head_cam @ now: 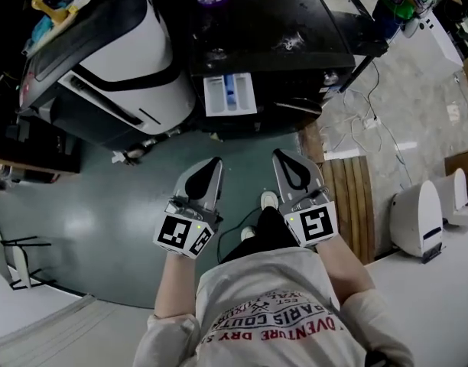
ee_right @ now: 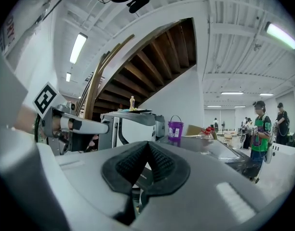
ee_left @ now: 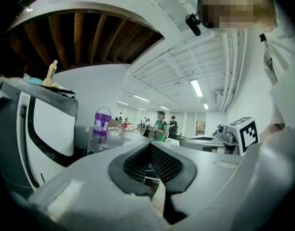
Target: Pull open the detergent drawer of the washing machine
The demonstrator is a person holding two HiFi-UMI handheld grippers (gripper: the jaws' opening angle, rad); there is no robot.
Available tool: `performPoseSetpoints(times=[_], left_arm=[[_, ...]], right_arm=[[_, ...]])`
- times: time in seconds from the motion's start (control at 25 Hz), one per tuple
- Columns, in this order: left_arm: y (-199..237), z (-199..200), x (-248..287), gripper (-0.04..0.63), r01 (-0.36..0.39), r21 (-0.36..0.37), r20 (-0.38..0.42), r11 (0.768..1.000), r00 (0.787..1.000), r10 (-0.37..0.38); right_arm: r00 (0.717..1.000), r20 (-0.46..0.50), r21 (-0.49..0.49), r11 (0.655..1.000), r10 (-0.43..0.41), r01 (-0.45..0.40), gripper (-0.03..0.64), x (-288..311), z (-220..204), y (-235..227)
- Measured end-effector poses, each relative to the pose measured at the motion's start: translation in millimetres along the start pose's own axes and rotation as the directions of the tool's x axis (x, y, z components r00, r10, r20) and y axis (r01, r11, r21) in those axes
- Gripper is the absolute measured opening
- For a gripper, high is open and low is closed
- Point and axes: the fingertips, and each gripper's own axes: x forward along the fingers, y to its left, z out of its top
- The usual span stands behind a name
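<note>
the detergent drawer [head_cam: 230,94] stuck out of the washing machine [head_cam: 272,29], its length pointing at the person, straight ahead between left gripper [head_cam: 213,161] and right gripper [head_cam: 280,155], well apart; both sets of fingers closed, empty.

Person, seen from above: is wearing a pale T-shirt [head_cam: 272,312] with red and dark lettering printed across it, pale sleeves [head_cam: 368,316], dark trousers [head_cam: 271,232] and white shoes [head_cam: 269,199].

Grey plastic left tool [head_cam: 213,163]: is showing smooth tapering shells lined with black ribbed pads [ee_left: 162,165], and is carrying a white marker cube [head_cam: 184,234] printed with black squares, a small green light glowing on it.

Grey plastic right tool [head_cam: 282,157]: is matching it, with its own white marker cube [head_cam: 314,224].
</note>
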Motion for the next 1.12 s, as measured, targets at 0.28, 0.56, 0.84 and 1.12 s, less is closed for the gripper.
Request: performPoseSetpoints(times=[0.28,0.56,0.84,1.12], left_arm=[[-23,56,-24,0.0,0.005,0.154,0.032,0.988,0.999,-0.01],[-47,94,-45,0.0,0.006,0.177,0.063,0.984,0.998,-0.018],[-54,96,-55,0.0,0.007,0.206,0.067,0.979,0.997,-0.021],[-51,89,-61,0.0,-0.002,0.198,0.05,0.98,0.999,-0.008]], right_arm=[[0.998,0.058,-0.037,0.999,-0.001,0.003,0.002,-21,43,7],[0.996,0.073,-0.088,0.995,0.046,-0.04,0.0,-43,68,18],[0.993,0.091,-0.093,0.993,0.076,-0.068,0.0,-52,78,27],[0.992,0.072,-0.099,0.99,0.103,-0.096,0.0,-55,70,34]])
